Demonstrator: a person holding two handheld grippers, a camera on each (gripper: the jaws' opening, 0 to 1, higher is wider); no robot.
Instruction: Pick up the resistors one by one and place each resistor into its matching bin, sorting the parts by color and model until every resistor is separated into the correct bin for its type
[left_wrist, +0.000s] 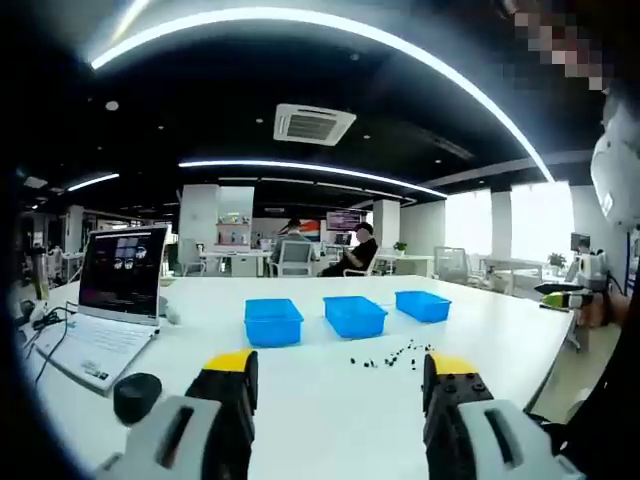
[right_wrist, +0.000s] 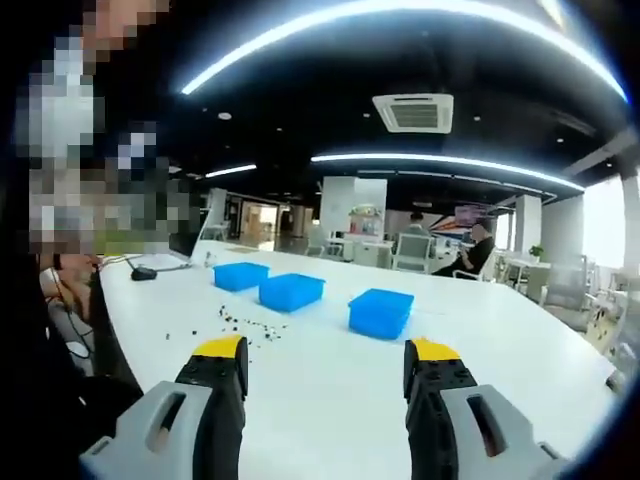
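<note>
Sorting looks not yet begun, judging by layout. Resistors (left_wrist: 395, 355) lie as a loose scatter of small dark bits on the white bench (left_wrist: 330, 410), just in front of three blue bins (left_wrist: 273, 322) set in a row. Bin contents can't be made out from this angle, too far and too low. Left tongs (left_wrist: 340, 385) spread wide, nothing between the jaws; right tongs (right_wrist: 325, 375) likewise wide and empty, both well short of the scatter. Laptop (left_wrist: 105, 310) sits off to one side. Whole pile left to pick, pc by pc.

The resistors (left_wrist: 395, 357) scattered on the counter (left_wrist: 330, 410) appear as dark specks, too small to distinguish colour or model, and the interiors of the blue bins (left_wrist: 273, 322) are hidden.
</note>
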